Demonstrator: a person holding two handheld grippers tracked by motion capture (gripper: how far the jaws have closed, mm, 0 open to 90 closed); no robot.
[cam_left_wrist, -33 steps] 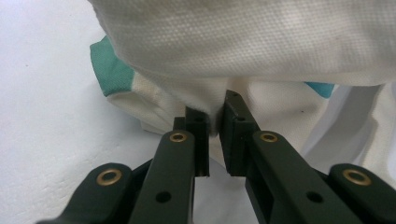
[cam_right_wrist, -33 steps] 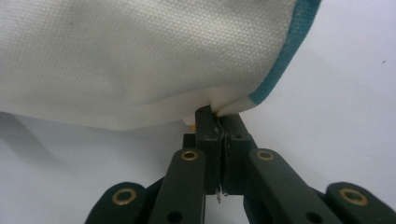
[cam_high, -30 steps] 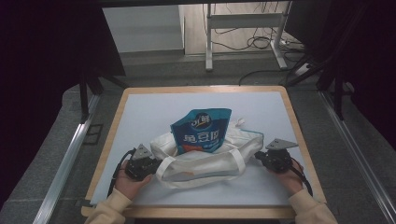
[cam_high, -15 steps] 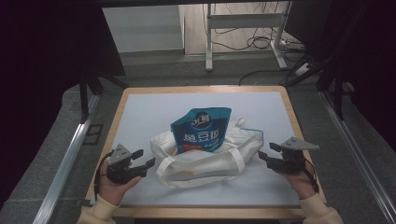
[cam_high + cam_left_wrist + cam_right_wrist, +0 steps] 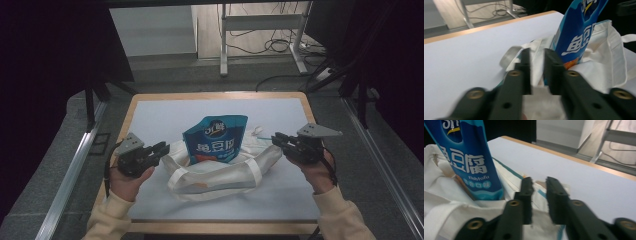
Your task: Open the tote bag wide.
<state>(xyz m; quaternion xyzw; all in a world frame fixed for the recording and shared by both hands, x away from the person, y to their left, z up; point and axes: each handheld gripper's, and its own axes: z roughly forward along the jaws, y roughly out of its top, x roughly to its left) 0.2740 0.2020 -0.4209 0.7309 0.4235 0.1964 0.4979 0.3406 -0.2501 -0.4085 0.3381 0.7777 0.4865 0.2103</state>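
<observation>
Pouch (image 5: 216,139) upright in tote bag (image 5: 220,172), mid-table (image 5: 150,112). Left gripper (image 5: 162,149) just left of bag, right gripper (image 5: 278,139) at bag's right edge. Cables (image 5: 260,45) on floor behind table.

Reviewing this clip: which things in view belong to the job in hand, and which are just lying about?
In the job:
- blue snack pouch, standing in the bag
- white tote bag
- left hand-held gripper, at the bag's left edge
- right hand-held gripper, at its right edge

Lying about:
- metal stand beyond the table
- floor cables
</observation>
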